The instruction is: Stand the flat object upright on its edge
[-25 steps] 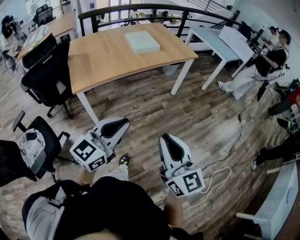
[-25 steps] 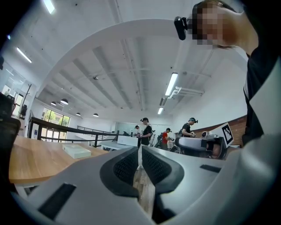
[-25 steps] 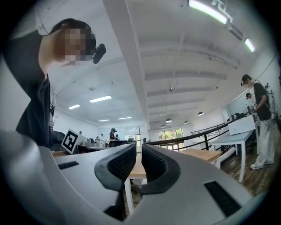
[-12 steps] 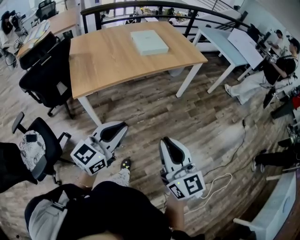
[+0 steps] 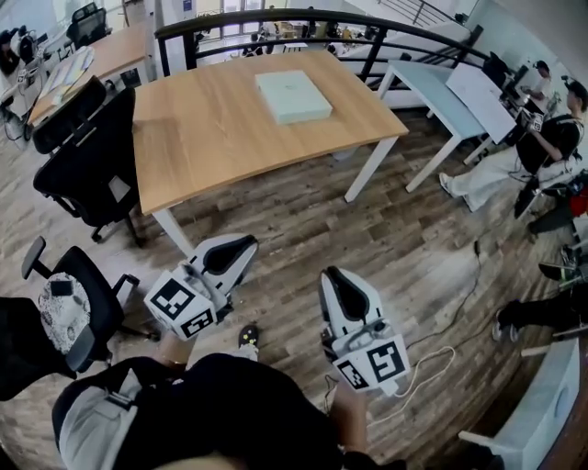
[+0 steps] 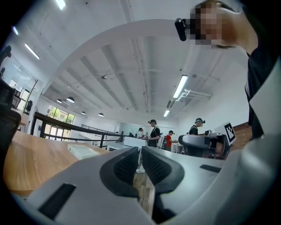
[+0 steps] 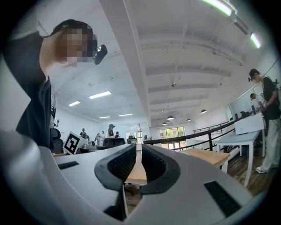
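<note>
A flat pale green box lies on the far side of a wooden table; in the left gripper view the box shows low at the left. My left gripper is held over the floor, well short of the table, shut and empty. My right gripper hangs beside it, also shut with nothing between its pads. Both point up and forward; the left gripper and right gripper show their pads closed together.
Black office chairs stand left of the table, another chair nearer me. A black railing runs behind the table. A white table and seated people are at the right. A white cable lies on the wood floor.
The view has shifted slightly, so the table and box sit a little lower and nearer. Both grippers stay shut in roughly the same place.
</note>
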The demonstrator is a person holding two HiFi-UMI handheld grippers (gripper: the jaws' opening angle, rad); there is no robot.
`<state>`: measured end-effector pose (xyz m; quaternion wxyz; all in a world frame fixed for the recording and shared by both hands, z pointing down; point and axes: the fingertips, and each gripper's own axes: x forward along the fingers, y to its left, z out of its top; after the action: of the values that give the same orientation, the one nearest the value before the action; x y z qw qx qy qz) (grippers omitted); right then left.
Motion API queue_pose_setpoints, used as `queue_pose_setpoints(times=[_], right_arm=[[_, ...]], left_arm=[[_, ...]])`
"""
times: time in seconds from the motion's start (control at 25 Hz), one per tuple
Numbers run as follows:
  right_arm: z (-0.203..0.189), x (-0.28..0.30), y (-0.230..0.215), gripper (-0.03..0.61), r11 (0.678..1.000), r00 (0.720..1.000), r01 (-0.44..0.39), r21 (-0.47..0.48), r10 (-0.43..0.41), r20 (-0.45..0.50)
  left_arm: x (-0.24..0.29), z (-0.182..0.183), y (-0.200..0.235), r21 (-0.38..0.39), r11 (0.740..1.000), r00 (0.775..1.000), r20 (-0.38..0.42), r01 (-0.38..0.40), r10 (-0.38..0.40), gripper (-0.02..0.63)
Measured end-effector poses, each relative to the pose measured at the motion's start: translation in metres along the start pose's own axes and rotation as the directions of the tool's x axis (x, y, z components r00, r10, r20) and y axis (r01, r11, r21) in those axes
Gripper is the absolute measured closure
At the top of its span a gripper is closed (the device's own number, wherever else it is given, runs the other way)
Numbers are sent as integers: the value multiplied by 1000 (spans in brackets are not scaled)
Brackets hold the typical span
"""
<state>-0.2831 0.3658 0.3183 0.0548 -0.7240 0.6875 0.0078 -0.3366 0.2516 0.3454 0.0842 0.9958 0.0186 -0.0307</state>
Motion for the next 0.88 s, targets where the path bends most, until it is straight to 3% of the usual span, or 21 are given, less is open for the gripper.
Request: queue_pose_setpoints(times=[0.32,0.88], right_arm=[[0,22,-25,532,997,997,80,-2,-80,0],[-6,75,-31,532,998,998,67,1,-67,-21]], left_arm=[[40,9,22,1,995,995,8,99,-99,577],[41,8,75,-13,997,997,-6,73,-73,577]])
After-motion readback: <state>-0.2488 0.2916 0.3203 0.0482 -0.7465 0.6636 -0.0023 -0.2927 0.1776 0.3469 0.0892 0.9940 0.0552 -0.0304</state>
